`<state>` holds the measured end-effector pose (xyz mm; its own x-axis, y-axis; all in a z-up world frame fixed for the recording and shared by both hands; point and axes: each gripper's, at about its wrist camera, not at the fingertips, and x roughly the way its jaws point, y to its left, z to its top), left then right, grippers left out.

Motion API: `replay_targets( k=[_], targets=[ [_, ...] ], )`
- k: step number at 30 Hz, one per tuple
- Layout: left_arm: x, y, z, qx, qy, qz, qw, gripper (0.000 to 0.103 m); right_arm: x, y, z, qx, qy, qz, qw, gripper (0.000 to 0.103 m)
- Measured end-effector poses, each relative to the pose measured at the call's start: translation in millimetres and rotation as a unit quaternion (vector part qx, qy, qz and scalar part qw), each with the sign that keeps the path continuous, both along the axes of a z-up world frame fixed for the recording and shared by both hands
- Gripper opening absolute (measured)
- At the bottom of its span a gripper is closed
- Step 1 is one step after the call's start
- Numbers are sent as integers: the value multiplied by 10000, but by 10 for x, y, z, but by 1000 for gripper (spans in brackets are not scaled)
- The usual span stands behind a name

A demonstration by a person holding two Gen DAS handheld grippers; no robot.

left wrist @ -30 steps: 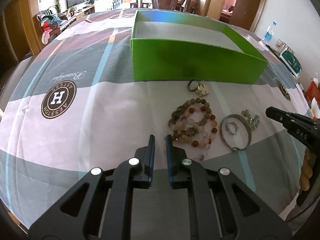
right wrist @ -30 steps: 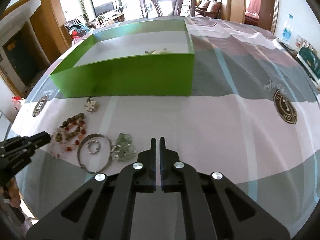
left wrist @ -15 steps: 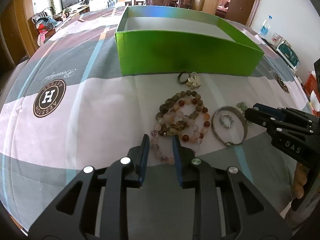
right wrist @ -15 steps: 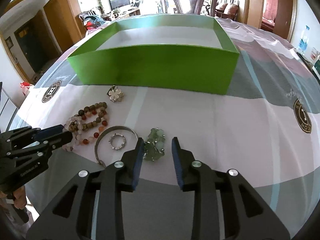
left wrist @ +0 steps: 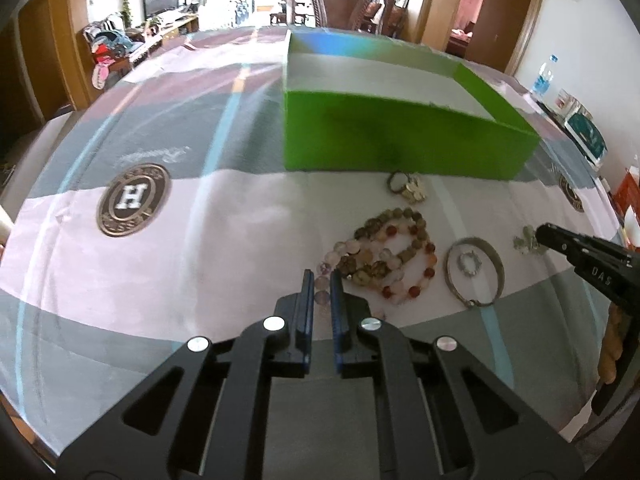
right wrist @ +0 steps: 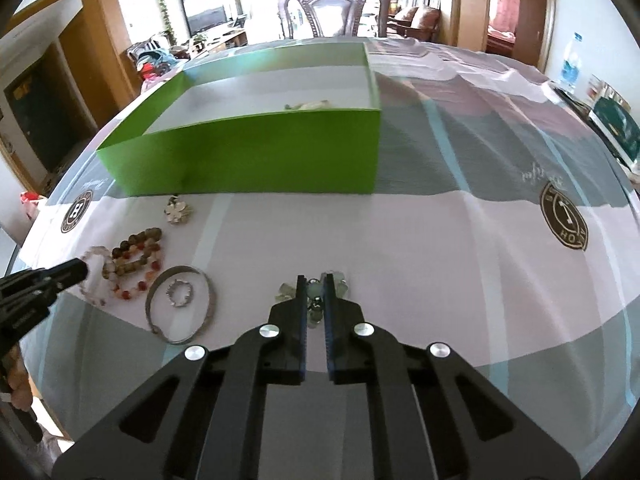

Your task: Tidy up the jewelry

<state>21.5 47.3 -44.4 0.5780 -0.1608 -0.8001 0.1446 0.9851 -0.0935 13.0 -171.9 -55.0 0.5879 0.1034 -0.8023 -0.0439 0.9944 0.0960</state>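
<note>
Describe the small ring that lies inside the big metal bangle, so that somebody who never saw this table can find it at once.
Start from the green box on the striped tablecloth. On the pale stripe in front of it, right of the beaded bracelets, lies a plain silver bangle. The small ring rests inside that hoop; its toothed, gear-like edge sets it apart from the flower ring near the box.

Left gripper (left wrist: 321, 280): angled down toward the table, jaws just closed to a narrow gap, with pale beads (left wrist: 322, 295) pinched between the pads. Right gripper (right wrist: 316, 286): same downward angle, jaws likewise just closed, pads clamped on a pale green bead cluster (right wrist: 315, 295). Both grippers sit low, near the cloth.
</note>
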Motion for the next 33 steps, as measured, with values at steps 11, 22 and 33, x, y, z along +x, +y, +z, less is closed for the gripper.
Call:
replay_targets(
  k=[11,22,33],
  targets=[
    [43,5,-106,-6,152,12,9999,9,-3,58,-35,20,64,66,10000,8],
    [88,23,-216,40,248,109,9996,21,-21,38,-58,-117,82,-31,9999,42],
    [124,-44,-220,147,183,78,9997,28,7,131,-159,-236,146,-11,9996,42]
  ],
)
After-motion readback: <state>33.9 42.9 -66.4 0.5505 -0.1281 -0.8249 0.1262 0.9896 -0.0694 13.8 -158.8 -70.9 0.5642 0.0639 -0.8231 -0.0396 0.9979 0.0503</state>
